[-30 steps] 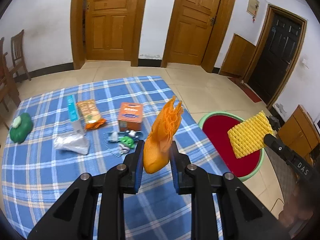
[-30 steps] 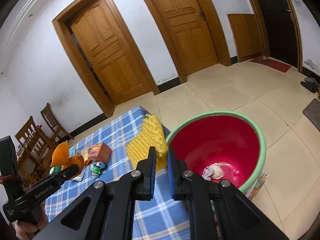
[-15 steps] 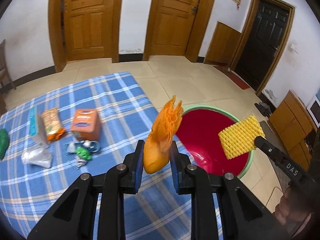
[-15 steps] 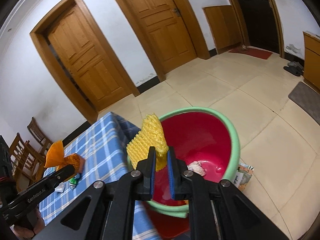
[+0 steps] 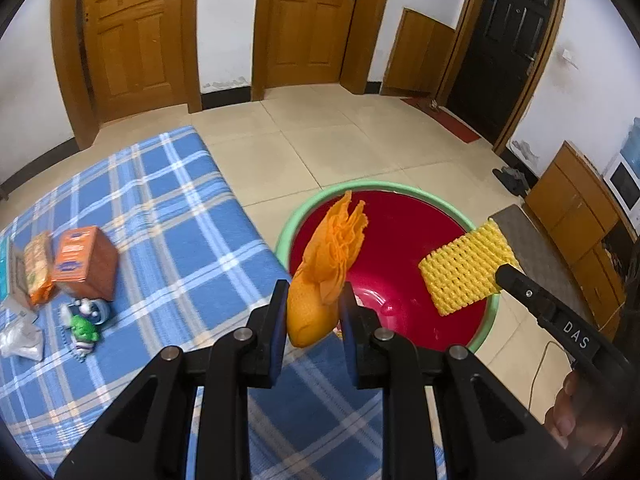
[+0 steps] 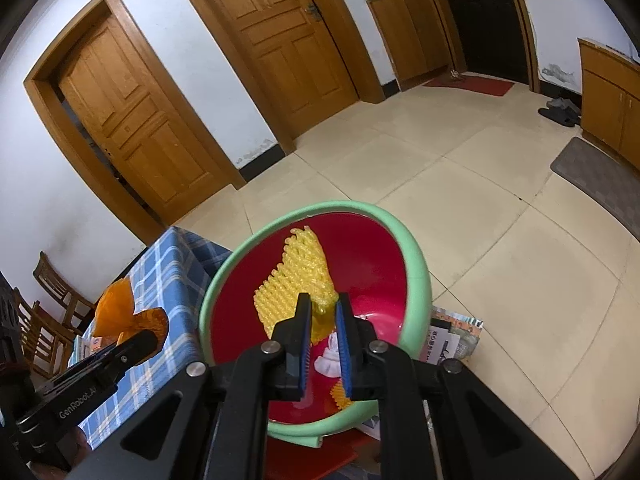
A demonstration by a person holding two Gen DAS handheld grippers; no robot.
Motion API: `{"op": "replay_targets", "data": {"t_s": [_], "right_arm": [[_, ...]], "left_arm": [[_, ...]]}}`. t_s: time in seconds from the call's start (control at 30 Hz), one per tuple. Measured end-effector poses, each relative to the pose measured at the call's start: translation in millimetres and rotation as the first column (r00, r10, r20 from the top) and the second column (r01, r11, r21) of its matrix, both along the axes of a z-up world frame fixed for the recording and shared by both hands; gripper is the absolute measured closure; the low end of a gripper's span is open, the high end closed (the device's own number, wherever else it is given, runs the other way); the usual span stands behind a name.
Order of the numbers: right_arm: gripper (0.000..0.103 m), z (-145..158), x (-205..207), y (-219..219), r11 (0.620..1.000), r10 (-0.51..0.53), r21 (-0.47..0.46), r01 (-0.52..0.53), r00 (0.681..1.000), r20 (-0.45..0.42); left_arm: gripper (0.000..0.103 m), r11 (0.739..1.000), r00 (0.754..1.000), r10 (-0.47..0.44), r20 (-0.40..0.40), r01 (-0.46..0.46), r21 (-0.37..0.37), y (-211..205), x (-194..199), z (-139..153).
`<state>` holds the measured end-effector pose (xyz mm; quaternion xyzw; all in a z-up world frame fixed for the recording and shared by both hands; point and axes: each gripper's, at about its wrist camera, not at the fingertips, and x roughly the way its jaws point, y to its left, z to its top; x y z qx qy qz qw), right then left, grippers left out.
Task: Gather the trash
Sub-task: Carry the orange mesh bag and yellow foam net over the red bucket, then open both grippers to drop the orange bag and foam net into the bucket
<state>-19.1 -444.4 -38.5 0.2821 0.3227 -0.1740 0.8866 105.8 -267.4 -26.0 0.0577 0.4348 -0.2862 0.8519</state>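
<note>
Red basin (image 6: 416, 264) below; right tool (image 6: 323, 312) clamps yellow foam net (image 6: 296, 280), left tool (image 5: 314, 300) clamps orange net (image 5: 328, 264).

Plaid-clothed table (image 5: 168, 216): orange box (image 5: 86, 262), snack packet (image 5: 38, 266), green toy (image 5: 84, 328)

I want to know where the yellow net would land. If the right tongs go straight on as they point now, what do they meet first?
Probably the red inside of the basin. The right tongs, shut on the yellow foam net, point down into it; depth is unclear.
</note>
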Motion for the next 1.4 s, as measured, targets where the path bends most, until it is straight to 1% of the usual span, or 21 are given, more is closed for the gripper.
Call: {"op": "replay_targets", "data": {"t_s": [0.23,0.5,0.6,0.67,0.73,0.83,1.13,1.4], "right_arm": [[0.087,-10,0,-9,1.0,-0.023,0.017,0.023,0.999,-0.025],[0.086,-16,1,-17,0.998,-0.041,0.042,0.043,0.998,-0.038],[0.084,-17,1,-18,0.998,-0.047,0.05,0.049,0.998,-0.04],[0.081,-18,0,-20,0.997,-0.052,0.058,0.054,0.998,-0.038],[0.077,-18,-1,-21,0.997,-0.054,0.061,0.056,0.998,-0.035],[0.071,-17,-2,-22,0.996,-0.057,0.065,0.058,0.998,-0.028],[0.07,-13,-3,-20,0.997,-0.051,0.063,0.052,0.999,-0.018],[0.067,0,-7,-15,0.998,-0.051,0.047,0.05,0.999,0.008]], "left_arm": [[0.079,0.999,0.999,-0.03,-0.015,0.031,0.016,-18,6,-11],[0.079,0.998,0.998,-0.062,-0.013,0.062,0.03,-29,7,-16],[0.068,0.998,0.998,-0.062,-0.016,0.063,0.025,-30,7,-16],[0.058,0.998,0.999,-0.052,-0.007,0.053,0.029,-30,7,-16],[0.055,0.999,0.999,-0.044,-0.002,0.044,0.032,-30,7,-15],[0.055,0.999,0.999,-0.035,-0.001,0.035,0.03,-29,8,-14],[0.054,1.0,1.0,-0.015,0.005,0.015,0.024,-23,4,-9],[0.054,1.0,1.0,0.01,0.014,-0.011,0.009,-10,0,-2]]}}
